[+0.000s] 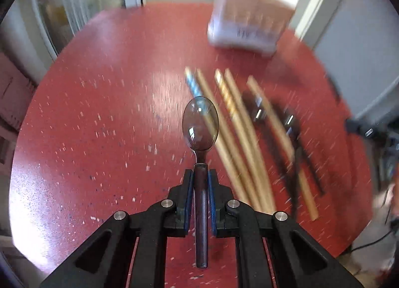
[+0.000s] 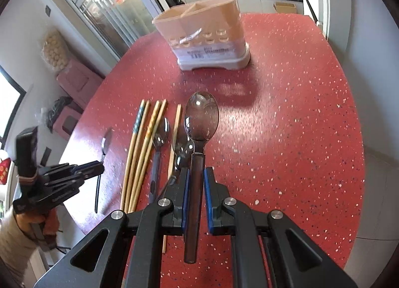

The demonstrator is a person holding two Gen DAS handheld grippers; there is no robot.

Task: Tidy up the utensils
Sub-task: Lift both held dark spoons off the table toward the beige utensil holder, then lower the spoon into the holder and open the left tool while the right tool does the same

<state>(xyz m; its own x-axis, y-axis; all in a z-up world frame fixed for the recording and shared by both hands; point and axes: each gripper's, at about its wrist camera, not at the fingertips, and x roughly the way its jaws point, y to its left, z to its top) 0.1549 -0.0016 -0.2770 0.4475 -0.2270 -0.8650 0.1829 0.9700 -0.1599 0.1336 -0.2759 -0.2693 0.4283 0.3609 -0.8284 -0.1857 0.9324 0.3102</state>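
My left gripper (image 1: 200, 175) is shut on a dark-handled spoon (image 1: 200, 123), held above the red table; the left view is motion-blurred. It also shows at the left of the right wrist view (image 2: 96, 167). My right gripper (image 2: 195, 175) is shut on a second, smoky translucent spoon (image 2: 201, 118) with its bowl pointing forward. Several wooden chopsticks (image 2: 146, 148) and two more spoons (image 2: 160, 135) lie on the table left of the right gripper. A beige utensil caddy (image 2: 204, 36) with divided compartments stands at the far side.
The red speckled table (image 2: 286, 138) is round, its edge near on the right and left. Pink boxes (image 2: 74, 83) and a black bag stand on the floor at left. Kitchen cabinets and an oven are behind the caddy.
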